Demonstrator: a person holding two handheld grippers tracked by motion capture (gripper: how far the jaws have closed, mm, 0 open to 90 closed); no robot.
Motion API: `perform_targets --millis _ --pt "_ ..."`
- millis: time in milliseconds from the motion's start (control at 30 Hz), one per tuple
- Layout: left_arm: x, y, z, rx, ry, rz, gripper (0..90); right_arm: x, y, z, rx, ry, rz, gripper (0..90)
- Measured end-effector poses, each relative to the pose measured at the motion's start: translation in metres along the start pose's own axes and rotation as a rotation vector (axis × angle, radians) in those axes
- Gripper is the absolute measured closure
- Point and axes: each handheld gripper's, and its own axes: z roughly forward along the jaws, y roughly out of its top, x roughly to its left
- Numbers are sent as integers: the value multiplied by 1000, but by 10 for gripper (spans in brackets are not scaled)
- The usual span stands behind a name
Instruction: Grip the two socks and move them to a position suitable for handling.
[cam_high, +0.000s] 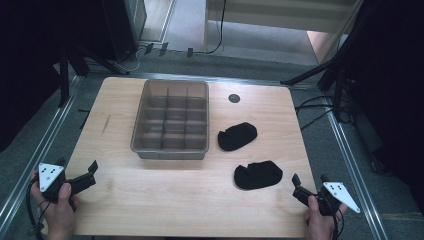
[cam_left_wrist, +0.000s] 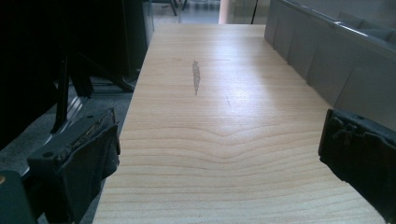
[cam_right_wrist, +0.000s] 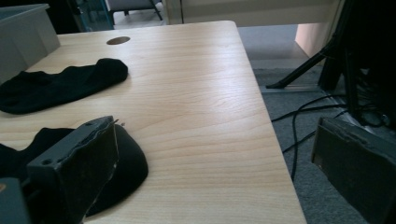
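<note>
Sitting empty: divided bin (cam_high: 171, 150) (2 socks (cam_high: 237, 136) beside); both tongs (cam_high: 79, 176) spread, holding nothing.

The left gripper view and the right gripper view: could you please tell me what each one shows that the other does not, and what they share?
Left gripper view: a grey streak on the wood and the long side wall of the bin, with open jaws over bare wood. Right gripper view: two black socks, a round hole and floor cables. Both: the table and a part of the bin.
</note>
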Motion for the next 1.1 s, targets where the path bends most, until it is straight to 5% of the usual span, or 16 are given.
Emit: perform_targets --millis 267,500,567,600,667,767,1000,1100 --pt "-2 1 4 24 -6 18 0 10 8 -2 7 62 6 12" --pt "-9 2 5 47 -14 70 0 32 18 -6 0 64 -74 12" --pt "-10 3 4 46 -17 67 0 35 19 -7 -2 71 -79 12" --pt "-11 4 4 41 -51 16 0 41 21 -8 -3 84 -76 12" --pt "-14 4 3 44 -57 7 0 46 21 -8 2 89 -76 18" --pt "-22 5 2 45 -75 26 0 54 21 -4 33 49 -92 73" --pt "-45 10 -5 40 -114 35 0 73 21 4 77 91 -109 139" --pt "-64 14 -3 48 -132 48 0 88 29 15 144 83 -127 155"
